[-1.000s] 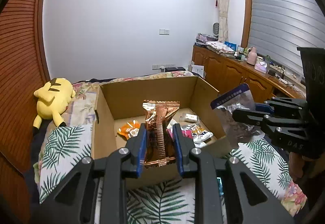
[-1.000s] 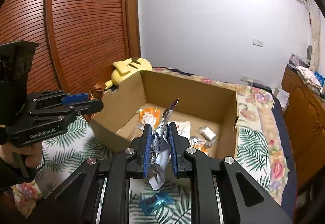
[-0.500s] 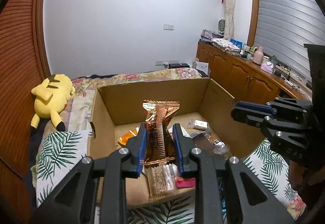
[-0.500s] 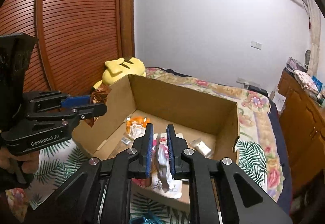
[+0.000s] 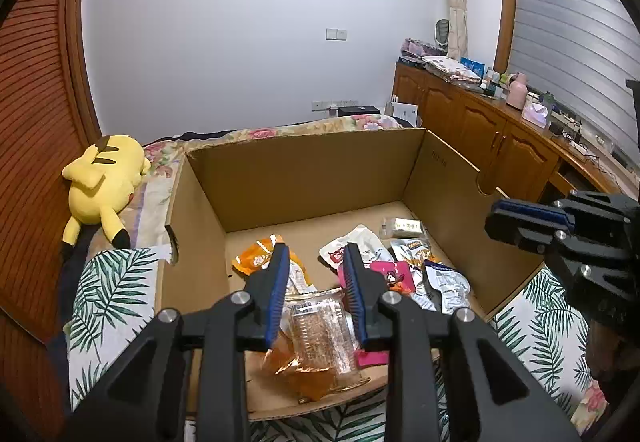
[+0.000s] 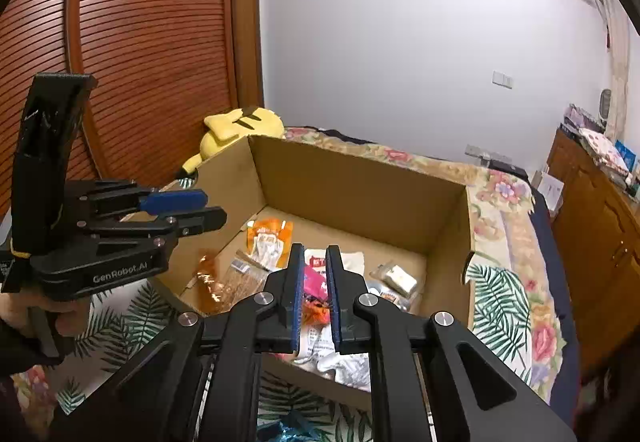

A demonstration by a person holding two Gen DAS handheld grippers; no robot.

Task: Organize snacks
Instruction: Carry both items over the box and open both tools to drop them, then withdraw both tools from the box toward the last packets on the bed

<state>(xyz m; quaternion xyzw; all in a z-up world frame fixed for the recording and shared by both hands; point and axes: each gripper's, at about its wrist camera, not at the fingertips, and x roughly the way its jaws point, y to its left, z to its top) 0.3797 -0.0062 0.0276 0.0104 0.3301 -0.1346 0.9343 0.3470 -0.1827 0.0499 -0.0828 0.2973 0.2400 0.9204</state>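
Note:
An open cardboard box (image 5: 304, 177) sits on the bed and holds several snack packets. A copper-coloured foil packet (image 5: 308, 366) lies at the box's near edge, below my left gripper (image 5: 316, 258), which is open and empty over the box. The same packet shows in the right wrist view (image 6: 216, 282). My right gripper (image 6: 314, 254) is open and empty above the box (image 6: 360, 185), over a pink packet (image 6: 314, 282). An orange packet (image 5: 256, 262) and white packets (image 5: 352, 250) lie on the box floor.
A yellow plush toy (image 5: 104, 177) lies on the bed left of the box. The bedcover (image 5: 112, 294) has a palm-leaf print. Wooden cabinets (image 5: 492, 133) with clutter on top stand at the right. A blue wrapper (image 6: 288, 430) lies on the bed in front of the box.
My left gripper opened and dropped the copper packet into the box. My right gripper had let its silver packet fall into the box half a second earlier. Both moved over the box.

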